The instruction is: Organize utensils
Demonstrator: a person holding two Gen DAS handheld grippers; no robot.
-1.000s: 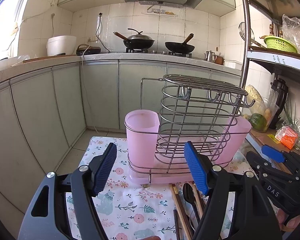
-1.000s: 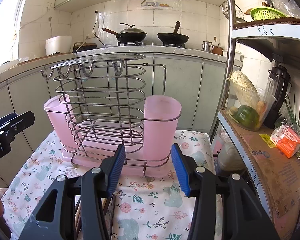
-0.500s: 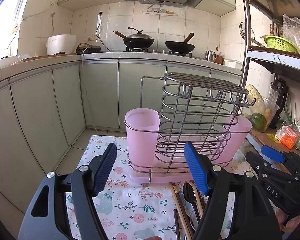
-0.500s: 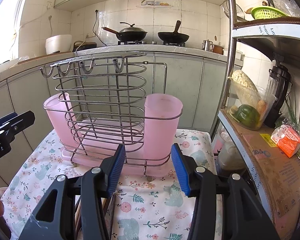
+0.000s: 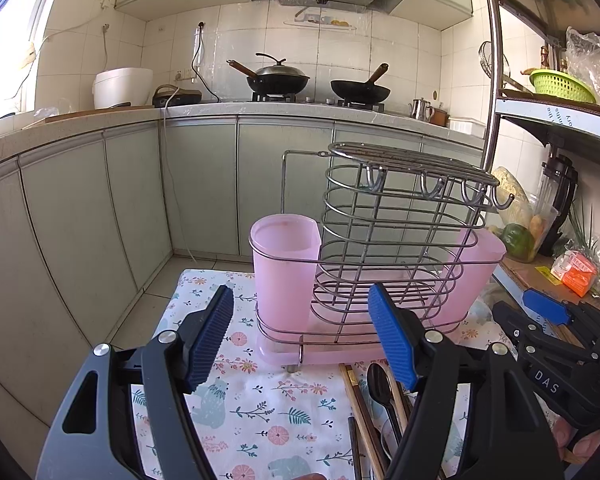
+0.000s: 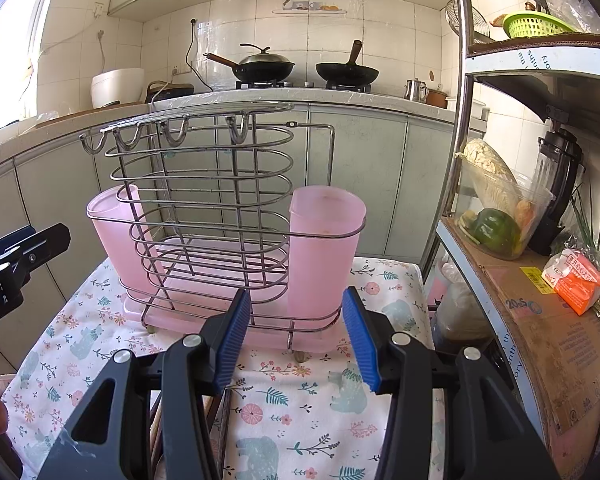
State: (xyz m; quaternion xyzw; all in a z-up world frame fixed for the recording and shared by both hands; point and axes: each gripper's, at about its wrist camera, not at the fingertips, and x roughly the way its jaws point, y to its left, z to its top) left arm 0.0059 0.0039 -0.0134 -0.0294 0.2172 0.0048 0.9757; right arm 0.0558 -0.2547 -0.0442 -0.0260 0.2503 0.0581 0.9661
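Left gripper (image 5: 300, 340), right gripper (image 6: 296, 336): both wide, empty. Utensils (image 5: 380, 404): loose on cloth (image 5: 260, 412) before rack (image 5: 380, 248). Risk: bunched chopsticks, spoon slipping from pinch.

Your left gripper (image 5: 300, 340) hovers with its blue pads wide apart, holding nothing. Ahead of it, a wire rack (image 5: 396, 232) stands on a floral cloth (image 5: 260, 412), with a pink cup (image 5: 286, 268) at its near end. Chopsticks (image 5: 360, 408) and a black spoon (image 5: 382, 392) lie on the cloth just before the rack. Your right gripper (image 5: 548, 312) sits at the right edge.
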